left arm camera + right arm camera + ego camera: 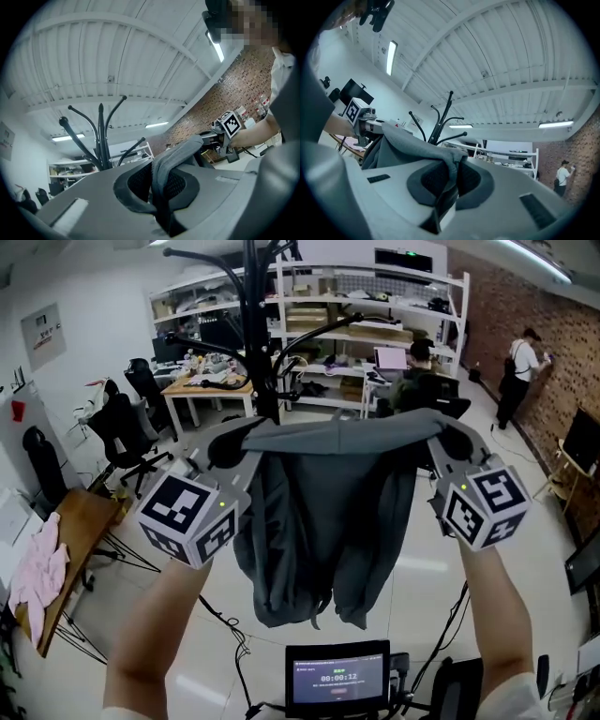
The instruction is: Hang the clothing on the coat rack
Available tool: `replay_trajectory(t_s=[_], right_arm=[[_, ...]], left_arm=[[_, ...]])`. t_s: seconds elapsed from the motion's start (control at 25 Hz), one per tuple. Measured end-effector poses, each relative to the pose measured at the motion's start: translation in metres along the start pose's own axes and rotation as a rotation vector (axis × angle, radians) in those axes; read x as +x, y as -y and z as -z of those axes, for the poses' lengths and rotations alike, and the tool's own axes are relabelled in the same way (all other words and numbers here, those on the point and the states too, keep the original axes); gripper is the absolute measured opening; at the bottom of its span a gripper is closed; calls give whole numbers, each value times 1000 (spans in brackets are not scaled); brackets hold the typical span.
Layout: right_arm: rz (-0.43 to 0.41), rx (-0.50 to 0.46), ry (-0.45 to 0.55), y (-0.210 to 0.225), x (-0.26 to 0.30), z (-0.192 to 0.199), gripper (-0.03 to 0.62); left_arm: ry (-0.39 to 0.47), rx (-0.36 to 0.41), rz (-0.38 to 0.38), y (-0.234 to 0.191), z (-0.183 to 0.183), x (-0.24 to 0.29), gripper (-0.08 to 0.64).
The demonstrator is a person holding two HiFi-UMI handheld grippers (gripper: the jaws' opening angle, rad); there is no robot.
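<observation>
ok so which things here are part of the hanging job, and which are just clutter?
Job: grey garment, gripped by left claw and right claw; coat rack.
Clutter: pink cloth, office chair, shelving, timer screen.

— Where do my grippers sit?
— I see my left gripper [228,443] at nine o'clock and my right gripper [452,441] at three, both pointing away and slightly up.
— Jaws?
— Both clamped on the grey garment [319,512].

Coat rack [255,334] stands directly ahead, curved arms [323,326] spreading outward. Open floor [422,568] lies before it; shelving [403,306] crowds behind.
</observation>
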State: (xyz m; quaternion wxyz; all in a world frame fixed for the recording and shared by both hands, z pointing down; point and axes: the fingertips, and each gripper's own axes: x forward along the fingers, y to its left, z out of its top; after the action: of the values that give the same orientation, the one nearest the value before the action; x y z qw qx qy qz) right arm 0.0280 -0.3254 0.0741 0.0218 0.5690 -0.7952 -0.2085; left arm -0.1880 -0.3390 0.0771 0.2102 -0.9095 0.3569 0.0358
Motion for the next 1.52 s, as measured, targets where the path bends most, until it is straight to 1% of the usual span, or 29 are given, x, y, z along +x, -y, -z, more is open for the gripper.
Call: replay_trajectory(t_s=[0.28, 0.36, 0.48, 0.6, 0.76, 0.84, 0.96, 1.12, 1.24, 1.36, 1.44, 1.52], right_arm=[[-104, 41, 92, 19, 58, -25, 9], [-126, 41, 124, 29, 76, -36, 9], [-140, 25, 159, 49, 101, -54, 9], [-149, 22, 183, 68, 127, -73, 10], [-162, 13, 192, 86, 164, -91, 10], [-171, 19, 188, 92, 180, -98, 11], [-169, 26, 187, 100, 198, -108, 9], [-148, 28, 189, 114, 217, -119, 11], [-140, 33, 136, 117, 240, -108, 11], [-152, 28, 42, 106, 262, -73, 10], [-166, 24, -6, 98, 270, -45, 10], [-180, 33, -37, 94, 274, -20, 11]], left_arm=[[-33, 115, -133, -39, -27, 14, 2], [-39, 128, -167, -48, -37, 22, 2], [-42, 135, -209, -58, -53, 36, 2], [-63, 188, -263, -73, -69, 51, 2], [-119, 231, -329, -100, -79, 70, 1], [-140, 232, -358, -114, -84, 77, 1], [-141, 203, -390, -130, -94, 87, 1], [-149, 224, -422, -145, -106, 100, 1], [-187, 199, -442, -161, -95, 109, 1], [-254, 148, -464, -175, -61, 111, 0], [-280, 116, -453, -175, -38, 111, 0], [-301, 112, -423, -167, -20, 115, 0]])
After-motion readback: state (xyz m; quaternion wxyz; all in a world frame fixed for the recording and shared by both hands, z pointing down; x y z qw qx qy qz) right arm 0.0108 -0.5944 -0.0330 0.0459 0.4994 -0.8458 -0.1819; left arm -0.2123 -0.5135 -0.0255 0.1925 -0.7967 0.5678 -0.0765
